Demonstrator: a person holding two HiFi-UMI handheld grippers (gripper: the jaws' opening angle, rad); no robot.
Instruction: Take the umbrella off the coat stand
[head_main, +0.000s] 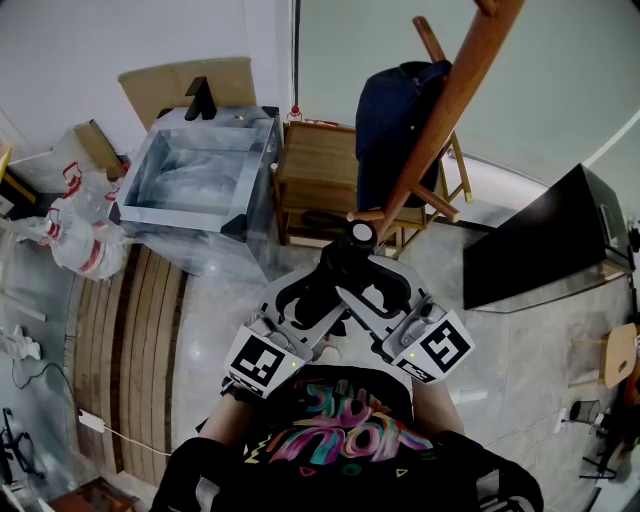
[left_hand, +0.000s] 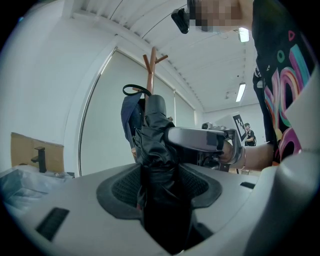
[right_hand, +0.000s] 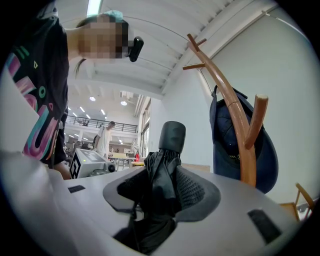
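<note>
The folded black fabric umbrella (head_main: 343, 268) with a stubby black handle sits in front of the person's chest, close to the slanting brown wooden coat stand (head_main: 440, 120). The left gripper (left_hand: 159, 192) and the right gripper (right_hand: 161, 197) both pinch its bunched canopy. It looks light, soft and slick, so a grip through the cloth onto the stiff shaft seems safest.

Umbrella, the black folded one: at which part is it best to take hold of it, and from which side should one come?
Grip the umbrella on its bunched fabric, just behind the hard round end, from both sides. That part is slim and soft, so jaws can press into it, as the left hand-held gripper and right hand-held gripper do now.
</note>
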